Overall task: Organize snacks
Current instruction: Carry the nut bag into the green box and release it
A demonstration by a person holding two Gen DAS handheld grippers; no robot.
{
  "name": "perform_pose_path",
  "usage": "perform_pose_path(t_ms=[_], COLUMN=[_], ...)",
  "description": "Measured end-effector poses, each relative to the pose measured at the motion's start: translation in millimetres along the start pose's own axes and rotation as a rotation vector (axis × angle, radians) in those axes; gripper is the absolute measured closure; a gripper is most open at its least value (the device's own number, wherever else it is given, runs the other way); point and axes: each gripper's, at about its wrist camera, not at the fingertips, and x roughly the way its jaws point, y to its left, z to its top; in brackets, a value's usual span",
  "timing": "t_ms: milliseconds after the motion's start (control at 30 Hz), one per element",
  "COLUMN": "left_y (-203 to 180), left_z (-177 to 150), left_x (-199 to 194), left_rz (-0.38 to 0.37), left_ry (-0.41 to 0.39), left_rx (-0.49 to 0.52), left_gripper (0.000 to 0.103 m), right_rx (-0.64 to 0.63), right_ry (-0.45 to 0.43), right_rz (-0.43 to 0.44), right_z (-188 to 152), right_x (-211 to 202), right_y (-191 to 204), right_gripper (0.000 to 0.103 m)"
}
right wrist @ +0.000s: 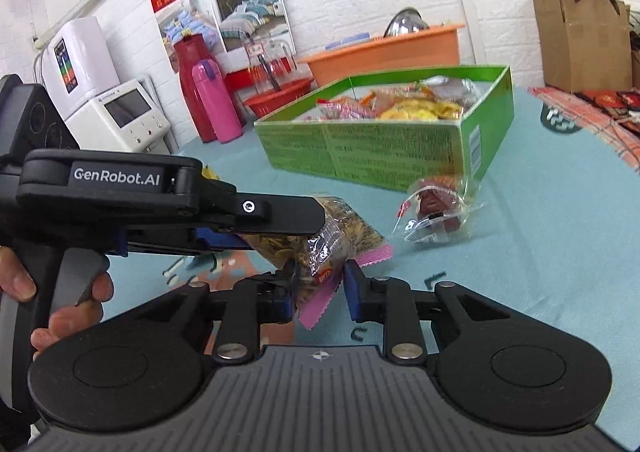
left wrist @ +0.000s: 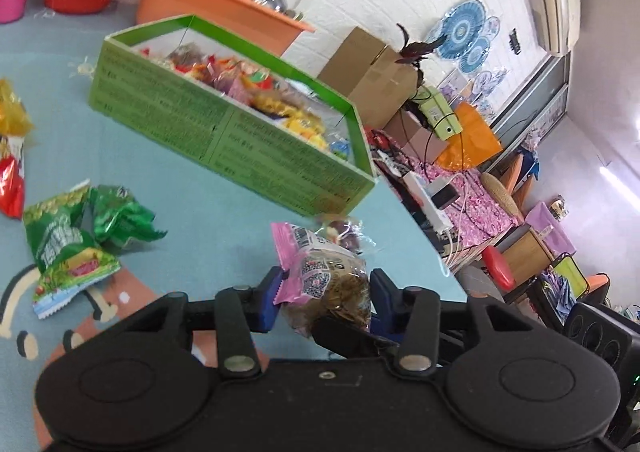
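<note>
Between both pairs of jaws sat the snack bag (left wrist: 324,276): your left gripper (left wrist: 323,294) and right gripper (right wrist: 318,292) squeezed it.

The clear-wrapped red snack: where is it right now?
In the right wrist view the red snack lies on the teal tablecloth, right of centre, just in front of the green box, beyond the pink-edged packet.

Snack box (right wrist: 360,151): green, dark print.
Held packet (right wrist: 320,252): pink edges, clear middle, brown contents.
Loose packets (left wrist: 72,240): green foil.
Counter (right wrist: 540,252): pale blue cloth.
Flask (right wrist: 218,103): pink.
Tub (left wrist: 192,3): orange.
</note>
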Motion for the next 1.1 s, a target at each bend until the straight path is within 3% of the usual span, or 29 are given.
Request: perform_pose_path(t_ms=[400,700,1100], left_y=[-25,9,67], left_z=[46,110,158], left_x=[-17,-6,34], left_rz=[-0.035,-0.011,0.032], left_ry=[-0.140,-0.225,-0.206], left_rx=[0.081,0.039,-0.012], left_gripper=[0.036,0.036,0.034], right_rx=[-0.077,-0.112,-0.090], right_ry=[-0.143,-0.185,-0.132], right_rz=[0.027,0.074,0.066], right_z=[54,111,137], right_x=[-5,57,137], right_y=[3,0,-13], right_gripper=[0.060,0.060,0.062])
